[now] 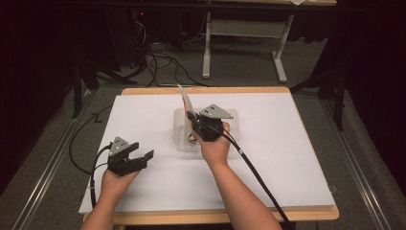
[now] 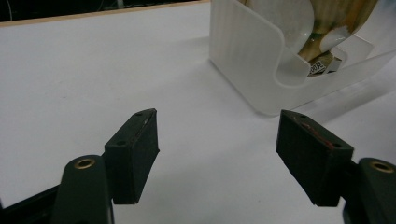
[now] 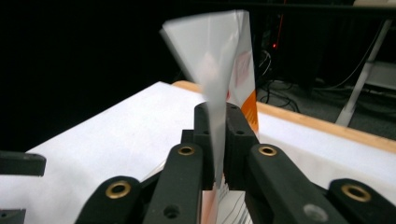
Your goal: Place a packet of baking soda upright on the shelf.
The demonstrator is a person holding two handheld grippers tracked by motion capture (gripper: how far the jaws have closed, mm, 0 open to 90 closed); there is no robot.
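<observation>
In the high view, the right gripper sits at the centre of the frame, over a translucent plastic bin that stands on the white table; its jaws are pinched on a thin white packet with an orange mark, which rises tilted above the bin's far edge. The left gripper rests at lower left of the frame, well apart from the bin, its jaws spread wide and holding nothing. In the left gripper view, the two black pads stand far apart at the bottom of the frame over bare table, and the bin fills the upper right, its notched wall turned toward the camera; behind that wall lie a few pale and brownish items, too blurred by the plastic to name. In the right gripper view, the jaws at centre are closed tight on the packet, whose white sheet fans upward, blurred, with orange print at its right edge. Judging by this, the packet is gripped and partly raised from the bin, so the pick looks done; carrying it clear and setting it down is left, as are the remaining contents.
</observation>
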